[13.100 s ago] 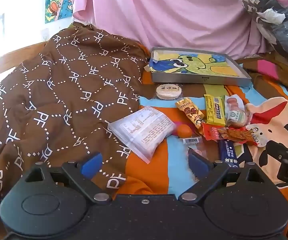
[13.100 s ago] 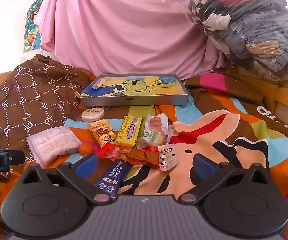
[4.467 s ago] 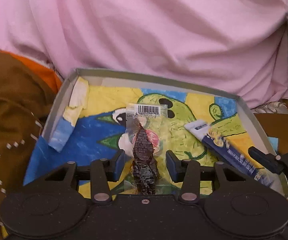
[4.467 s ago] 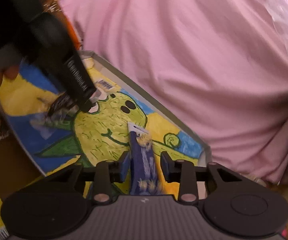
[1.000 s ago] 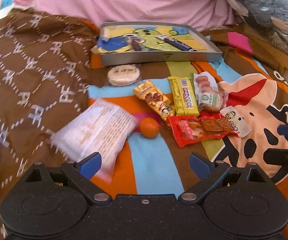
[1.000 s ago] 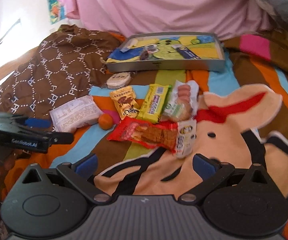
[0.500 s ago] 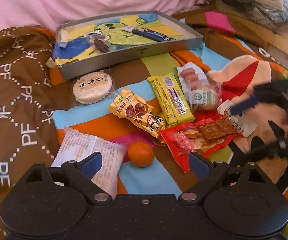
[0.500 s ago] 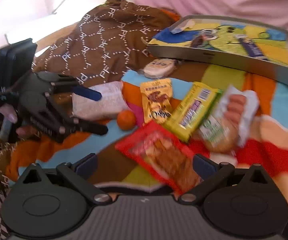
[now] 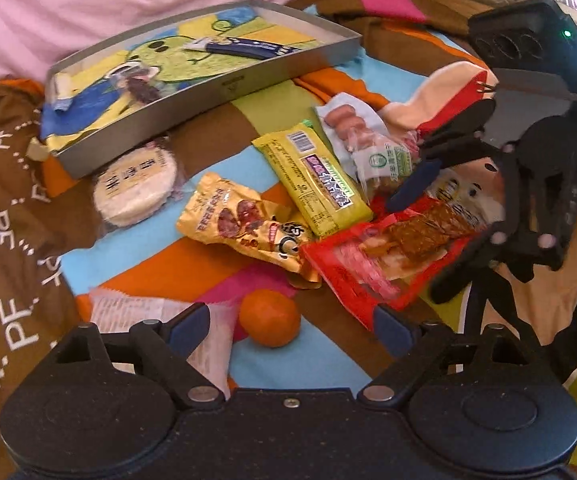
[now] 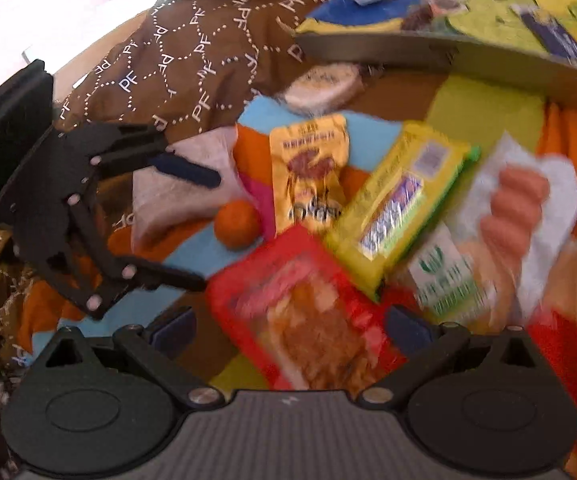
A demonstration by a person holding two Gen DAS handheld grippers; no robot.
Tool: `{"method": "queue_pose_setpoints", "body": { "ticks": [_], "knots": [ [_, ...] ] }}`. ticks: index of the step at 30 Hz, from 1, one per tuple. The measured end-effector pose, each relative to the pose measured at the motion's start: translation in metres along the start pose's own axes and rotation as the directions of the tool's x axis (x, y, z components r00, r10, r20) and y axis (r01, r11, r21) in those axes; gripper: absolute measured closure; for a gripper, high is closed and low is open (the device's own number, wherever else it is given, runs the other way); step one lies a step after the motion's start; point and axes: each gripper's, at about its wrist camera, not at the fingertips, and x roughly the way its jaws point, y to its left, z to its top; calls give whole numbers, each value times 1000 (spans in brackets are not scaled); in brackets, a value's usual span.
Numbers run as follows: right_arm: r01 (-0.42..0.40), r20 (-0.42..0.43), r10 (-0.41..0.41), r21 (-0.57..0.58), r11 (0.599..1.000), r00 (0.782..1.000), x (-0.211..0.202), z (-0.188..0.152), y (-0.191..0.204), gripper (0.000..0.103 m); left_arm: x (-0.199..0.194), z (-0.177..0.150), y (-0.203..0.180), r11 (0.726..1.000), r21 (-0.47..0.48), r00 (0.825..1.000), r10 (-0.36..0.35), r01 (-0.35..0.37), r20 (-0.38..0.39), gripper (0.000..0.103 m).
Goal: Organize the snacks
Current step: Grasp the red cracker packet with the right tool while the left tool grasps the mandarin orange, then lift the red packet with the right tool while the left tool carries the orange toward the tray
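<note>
Both claws hang open over loose snacks on the bed. The right claw (image 10: 292,326) straddles the red packet (image 10: 308,312); the left claw (image 9: 292,322) faces the orange (image 9: 270,317). Next: close, carry to the tray (image 9: 208,92) at 12 o'clock.

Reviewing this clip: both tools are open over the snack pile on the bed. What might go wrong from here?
1. The red plastic jerky packet overlaps the yellow wrapped bar and the gold foil pouch; the open right tool may pinch two packets at once.
2. The small round orange fruit, between the open left tool's fingers, could roll on the soft striped blanket.
3. The two tools work close together and may collide.
</note>
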Motion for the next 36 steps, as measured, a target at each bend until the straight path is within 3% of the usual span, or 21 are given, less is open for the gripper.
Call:
{"method": "queue_pose_setpoints", "body": {
  "ticks": [6, 9, 14, 19, 25, 29, 33, 36],
  "knots": [
    [34, 27, -36, 93, 995, 999, -19, -27, 13, 1, 10, 5, 4, 1000, 16, 999, -7, 8, -31, 24],
    [132, 55, -140, 126, 983, 989, -20, -40, 34, 1, 17, 6, -1, 999, 41, 999, 2, 0, -47, 31],
    [363, 97, -384, 185, 913, 918, -7, -52, 64, 3, 24, 8, -13, 995, 91, 996, 54, -47, -70, 42],
    [458, 117, -497, 254, 852, 860, -1, -57, 73, 12, 24, 3, -14, 990, 57, 988, 132, -128, -77, 59],
    [462, 172, -530, 322, 827, 830, 1, -73, 87, 18, 16, -15, -20, 979, -50, 980, 199, -199, -10, 65],
    [441, 183, -524, 356, 824, 832, -1, -71, 85, 23, 16, -15, -25, 971, -72, 974, 226, -226, -7, 65],
    [427, 194, -523, 383, 820, 830, -5, -73, 80, 36, 13, -15, -27, 964, -126, 973, 232, -232, -15, 66],
    [437, 193, -529, 373, 819, 827, -3, -71, 84, 37, 8, -18, -31, 959, -162, 972, 233, -232, -16, 66]
  ]
}}
